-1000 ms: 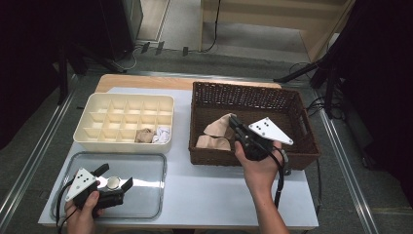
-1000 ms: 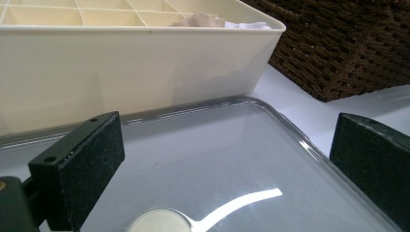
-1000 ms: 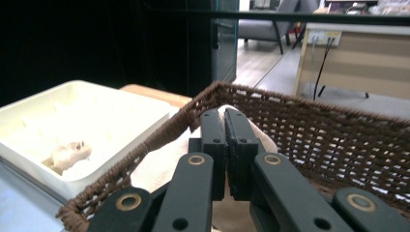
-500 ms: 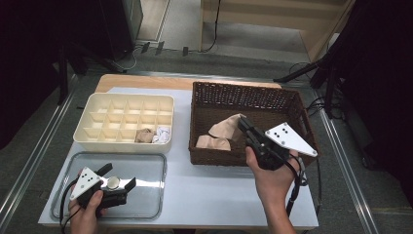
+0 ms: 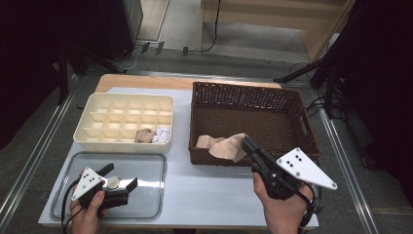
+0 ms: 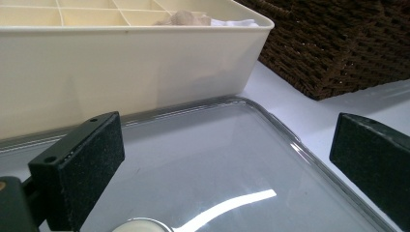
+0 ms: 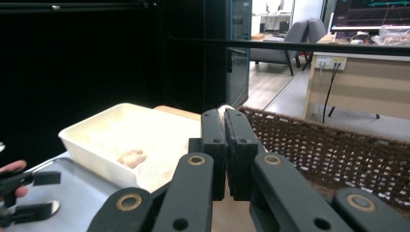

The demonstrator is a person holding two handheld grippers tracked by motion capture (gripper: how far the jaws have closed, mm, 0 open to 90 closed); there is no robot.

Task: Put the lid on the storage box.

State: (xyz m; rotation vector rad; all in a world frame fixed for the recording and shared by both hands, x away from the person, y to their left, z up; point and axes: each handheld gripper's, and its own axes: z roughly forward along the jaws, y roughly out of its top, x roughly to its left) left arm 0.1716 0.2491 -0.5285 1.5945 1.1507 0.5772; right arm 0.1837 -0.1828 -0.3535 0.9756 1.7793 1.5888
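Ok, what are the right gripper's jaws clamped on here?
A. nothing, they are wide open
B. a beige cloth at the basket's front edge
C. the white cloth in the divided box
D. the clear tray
B: the right gripper has its jaws shut on the beige cloth, which drapes over the front wall of the wicker basket.

Left hand [image 5: 87, 217]: I see it come in from the bottom left of the high view, fingers wrapped round the handle, low over the table.
Left gripper [image 5: 119, 176]: I have it lying nearly flat and pointing right, its grey three-cornered plate up and its cable looping back beside the hand.
Left jaws: I read them as spread wide in the left gripper view, with nothing between the pads.
Right hand [image 5: 285, 209]: I see it enter at the bottom right, gripping from below.
Right gripper [image 5: 246, 142]: I have it raised and angled up-left, grey plate out to the right.
Right jaws: I see them pressed together in the right gripper view, with a pale scrap at the tips.
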